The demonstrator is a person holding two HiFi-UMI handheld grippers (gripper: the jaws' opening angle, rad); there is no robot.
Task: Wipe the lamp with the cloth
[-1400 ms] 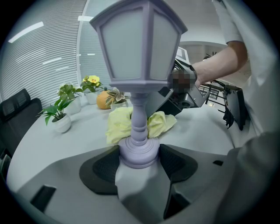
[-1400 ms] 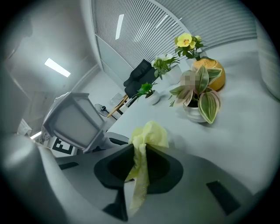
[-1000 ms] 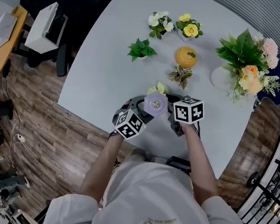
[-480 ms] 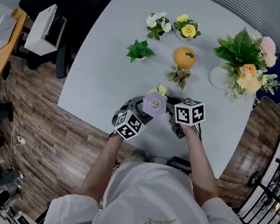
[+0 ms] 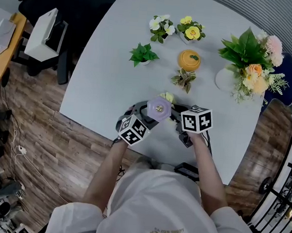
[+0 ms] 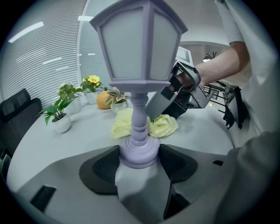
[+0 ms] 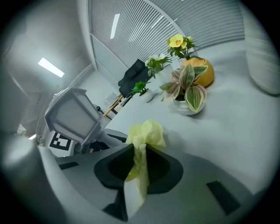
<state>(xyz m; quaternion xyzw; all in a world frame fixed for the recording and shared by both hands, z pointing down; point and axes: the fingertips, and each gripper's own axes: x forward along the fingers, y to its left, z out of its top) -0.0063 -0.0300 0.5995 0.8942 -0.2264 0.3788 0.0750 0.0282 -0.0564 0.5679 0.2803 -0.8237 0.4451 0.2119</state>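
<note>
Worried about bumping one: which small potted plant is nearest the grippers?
The variegated pink-and-green leafed plant, beside the round orange object; the others stand farther away.

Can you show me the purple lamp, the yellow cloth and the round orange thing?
lamp (image 6: 139, 48): left gripper view, on its lantern head.
cloth (image 7: 146, 133): right gripper view, on its bunched top.
round orange thing (image 5: 189, 60): head view, on its top.
</note>
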